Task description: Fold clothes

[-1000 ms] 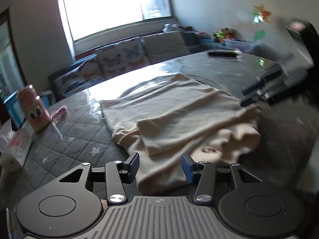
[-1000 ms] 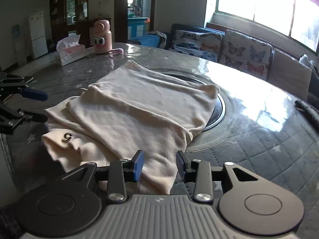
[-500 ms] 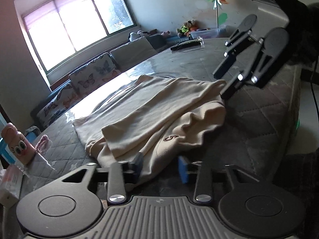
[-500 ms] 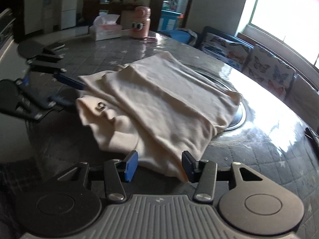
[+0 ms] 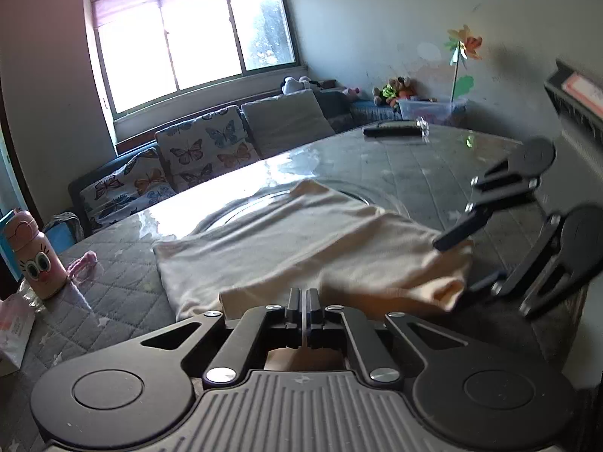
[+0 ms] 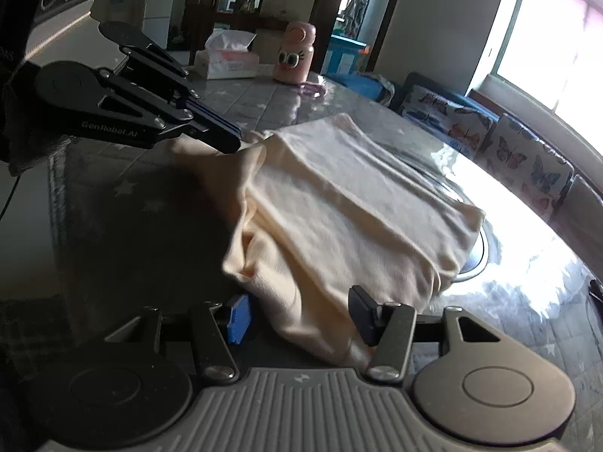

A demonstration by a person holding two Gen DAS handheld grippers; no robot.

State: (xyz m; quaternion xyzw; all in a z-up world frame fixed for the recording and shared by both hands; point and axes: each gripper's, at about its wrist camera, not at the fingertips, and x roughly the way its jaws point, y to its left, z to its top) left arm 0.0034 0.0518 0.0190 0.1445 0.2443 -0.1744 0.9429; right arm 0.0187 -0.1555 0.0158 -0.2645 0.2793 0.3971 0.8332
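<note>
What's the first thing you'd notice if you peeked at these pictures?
A big cream-coloured garment lies half folded in the middle of the grey quilted table. Two black tools meet it at its near edge: the left tool is shut on the cloth, and the right tool straddles a corner, its jaws opening.

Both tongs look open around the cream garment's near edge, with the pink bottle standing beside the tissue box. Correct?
Not quite. The left tongs are shut on the cream garment, as the left wrist view shows; only the right tongs stand open around it. The pink bottle does stand beside the tissue box.
</note>
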